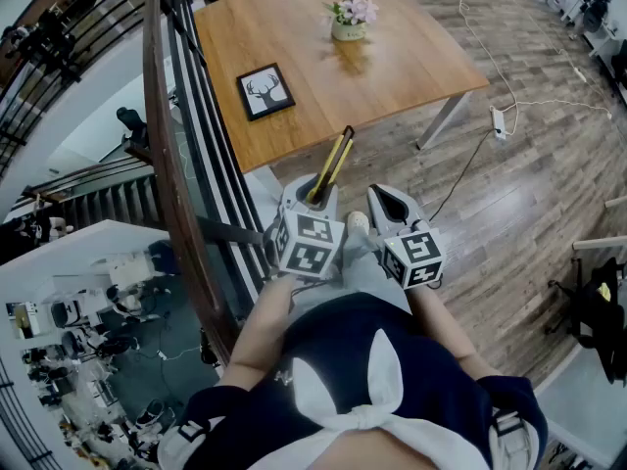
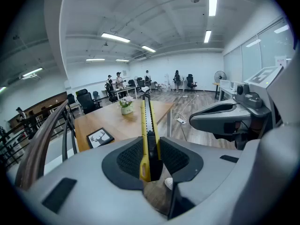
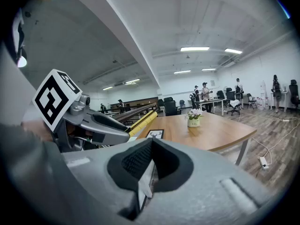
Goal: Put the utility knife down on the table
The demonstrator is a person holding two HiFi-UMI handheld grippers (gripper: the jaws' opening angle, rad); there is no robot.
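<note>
Utility knife (image 2: 149, 139), yellow with a black slider, sits clamped between the pads of the left gripper (image 2: 151, 146). We see the jaws closed onto its sides near the butt end, and the body runs straight out ahead of them. In the head view the left gripper (image 1: 312, 204) swallows the knife's rear, so we only see the front length of the knife (image 1: 331, 167) slanting up toward the table (image 1: 392, 76). Its tip overlaps the table's near edge there, held in the air and not resting on the wood. Whether any blade is out, we cannot make out.

The right gripper (image 3: 151, 149) has its jaws drawn together with nothing between them. In the head view it (image 1: 392, 204) hovers just right of the left one, on the near side of the table. Our hands are mostly hidden under the marker cubes.

On the table, a framed deer picture (image 1: 265, 91) lies near the left edge and a pot of flowers (image 1: 350, 18) stands toward the far side. Left of the table runs a dark railing (image 1: 167, 164), which cuts off that corner. Right of the table a power strip (image 1: 499, 120) lies on the floor. Beyond the table, people (image 2: 117, 81) are too small to make out.
</note>
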